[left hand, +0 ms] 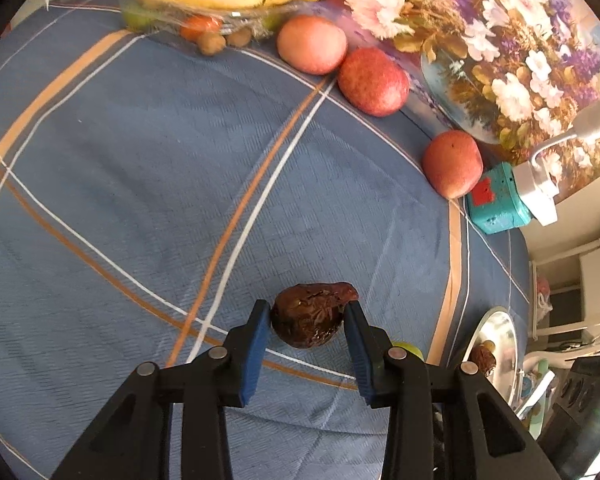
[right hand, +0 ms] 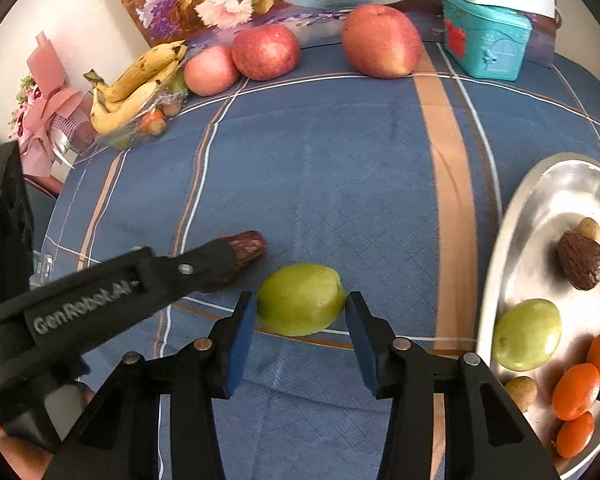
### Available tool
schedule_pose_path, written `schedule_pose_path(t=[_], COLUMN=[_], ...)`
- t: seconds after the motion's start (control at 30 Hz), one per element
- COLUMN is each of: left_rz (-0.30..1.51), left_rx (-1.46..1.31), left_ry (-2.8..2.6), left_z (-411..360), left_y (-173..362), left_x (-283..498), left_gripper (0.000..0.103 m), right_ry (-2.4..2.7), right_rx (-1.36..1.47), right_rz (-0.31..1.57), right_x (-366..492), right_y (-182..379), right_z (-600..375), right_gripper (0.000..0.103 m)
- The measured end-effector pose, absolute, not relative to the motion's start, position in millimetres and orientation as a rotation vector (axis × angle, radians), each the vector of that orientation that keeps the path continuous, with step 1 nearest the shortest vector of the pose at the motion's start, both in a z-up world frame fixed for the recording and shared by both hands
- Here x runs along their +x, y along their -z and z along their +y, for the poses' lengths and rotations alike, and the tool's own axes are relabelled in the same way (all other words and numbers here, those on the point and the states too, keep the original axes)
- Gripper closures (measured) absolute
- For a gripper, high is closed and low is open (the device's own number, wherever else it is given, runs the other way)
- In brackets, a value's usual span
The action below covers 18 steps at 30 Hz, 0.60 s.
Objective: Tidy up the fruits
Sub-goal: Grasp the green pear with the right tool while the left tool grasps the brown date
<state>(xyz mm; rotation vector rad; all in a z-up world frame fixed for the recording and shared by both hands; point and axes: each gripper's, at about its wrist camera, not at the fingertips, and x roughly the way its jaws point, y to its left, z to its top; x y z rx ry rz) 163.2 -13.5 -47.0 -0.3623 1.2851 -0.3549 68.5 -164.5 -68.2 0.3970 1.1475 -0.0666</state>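
Apples (right hand: 382,42) lined the bench (right hand: 320,168) edge beyond the metal tray (right hand: 512,248). Left gripper (left hand: 307,322) jaws clasped a wrinkled date (left hand: 310,318), half hidden from the right view; right gripper (right hand: 301,312) jaws pinched a green plum (right hand: 300,298) left of the tray.

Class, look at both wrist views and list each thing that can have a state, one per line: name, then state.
left hand-held gripper: closed on the dried date
dried date: on the cloth, gripped between the pads
right hand-held gripper: closed on the green fruit
green fruit: on the cloth, gripped between the pads
metal plate: partly filled with fruit
teal box: lid shut
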Motion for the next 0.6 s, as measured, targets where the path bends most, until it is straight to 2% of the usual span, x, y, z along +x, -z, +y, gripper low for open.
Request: schedule_pose_path(t=[0.1,0.2,0.47,0.5,0.6], left_rz=[1.269,1.263,1.284,1.281,1.280], left_rx=[-0.358,-0.349,-0.356,-0.356,-0.364], left_ry=[0.351,0.346,0.328,0.323,0.316], left_z=[-13.5,-12.9,-14.1,-13.0,-11.0], left_y=[41.6,38.8,43.5,43.2,43.1], left_x=[163.0,160.6,157.3,157.5,158.5], left_gripper=[0.063,0.063,0.063,0.063,0.063], right_ry=[0.093,0.089,0.097,0.098,0.099], right_rx=[0.397,0.428,0.472,0.473,0.475], right_rz=[1.137,1.113,1.096,1.094,1.103], right_x=[64.0,59.1,54.8,55.0,57.6], right_y=[64.0,58.0,58.5,59.0,63.8], right_z=[-171.8,-179.2,-189.6,-189.2,-185.5], right_gripper=[0.057,0.072,0.073,0.072,0.053])
